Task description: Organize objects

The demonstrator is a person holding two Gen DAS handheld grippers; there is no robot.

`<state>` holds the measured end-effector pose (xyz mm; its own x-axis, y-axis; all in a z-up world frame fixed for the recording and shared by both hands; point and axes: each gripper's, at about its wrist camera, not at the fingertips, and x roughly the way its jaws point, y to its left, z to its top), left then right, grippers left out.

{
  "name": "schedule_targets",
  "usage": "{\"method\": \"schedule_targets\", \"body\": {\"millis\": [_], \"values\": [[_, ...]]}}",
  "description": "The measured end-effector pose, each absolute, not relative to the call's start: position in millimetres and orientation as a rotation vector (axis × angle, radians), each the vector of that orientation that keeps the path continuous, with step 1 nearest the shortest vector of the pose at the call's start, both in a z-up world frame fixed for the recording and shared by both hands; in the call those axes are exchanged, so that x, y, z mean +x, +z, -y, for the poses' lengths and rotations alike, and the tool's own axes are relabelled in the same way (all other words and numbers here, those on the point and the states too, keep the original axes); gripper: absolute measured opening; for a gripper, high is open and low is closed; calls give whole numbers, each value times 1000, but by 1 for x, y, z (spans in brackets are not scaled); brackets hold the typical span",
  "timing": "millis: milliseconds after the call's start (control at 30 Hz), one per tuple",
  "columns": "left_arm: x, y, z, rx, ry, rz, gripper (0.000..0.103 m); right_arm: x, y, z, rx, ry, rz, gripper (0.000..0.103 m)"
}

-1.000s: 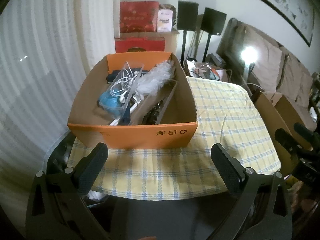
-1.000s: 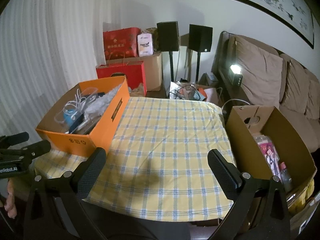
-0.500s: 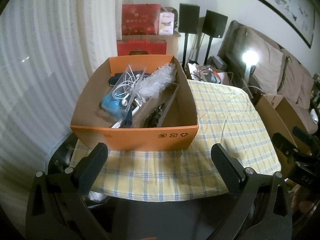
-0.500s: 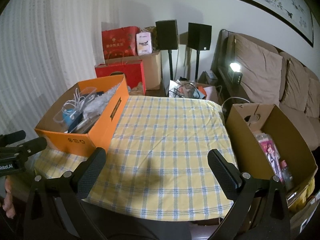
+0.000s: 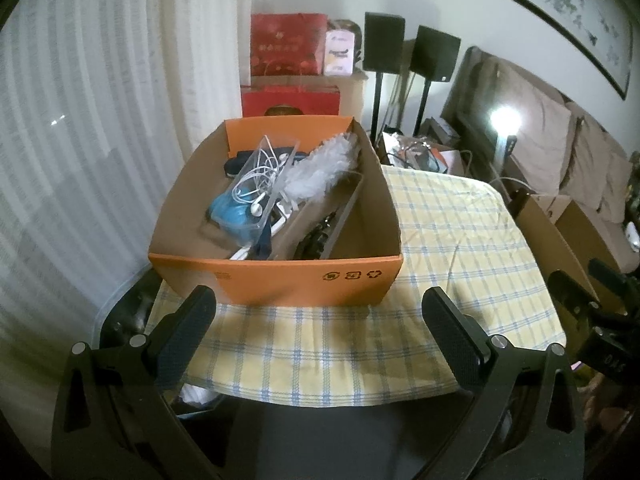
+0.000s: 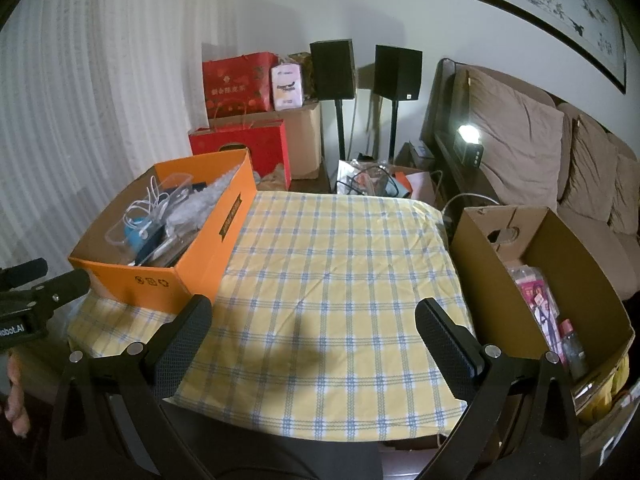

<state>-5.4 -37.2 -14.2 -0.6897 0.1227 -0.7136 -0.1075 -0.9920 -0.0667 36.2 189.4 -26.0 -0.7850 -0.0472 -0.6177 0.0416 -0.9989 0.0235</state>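
Both grippers are spread wide with nothing between their fingers. Left gripper [image 5: 319,312] hovers at the near edge of the table [image 5: 460,240], its left finger [image 5: 188,332] low in front of the orange box [image 5: 276,280] and its right finger [image 5: 450,332] over the checked yellow cloth. Right gripper [image 6: 313,322] hangs over the bare middle of the cloth [image 6: 340,248], fingers well apart, touching nothing; in its view the left gripper shows as a dark shape at the far left edge, with part of a hand [image 6: 14,392] below it. The orange box [image 6: 200,248] stands on the table's left side, open at the top. Inside it, a clear tray [image 5: 260,184] lies tilted, holding tangled white earphones [image 5: 262,176] and a blue round thing [image 5: 232,212]; a white feather duster [image 5: 320,164] leans toward the far right corner, and a cardboard divider [image 5: 340,216] slants across, with dark items beside it too dim to name. Just off the table's right edge stands a brown box [image 6: 560,264], open, with pink packets [image 6: 538,300] and a small bottle [image 6: 572,344] at its bottom. Beyond the table are red bags [image 6: 240,80], two black speakers [image 6: 332,64] on stands, a sofa [image 6: 520,148] with cushions, and a small bright lamp [image 6: 468,134]. White curtains [image 5: 80,120] fill the left side.
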Motion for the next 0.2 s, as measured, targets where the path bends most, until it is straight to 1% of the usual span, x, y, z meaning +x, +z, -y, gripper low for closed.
{"method": "schedule_targets", "body": {"millis": [200], "values": [[-5,-14,39,-1175,2802,21,103,36,-27,-189,1013,-2923,15,103]]}}
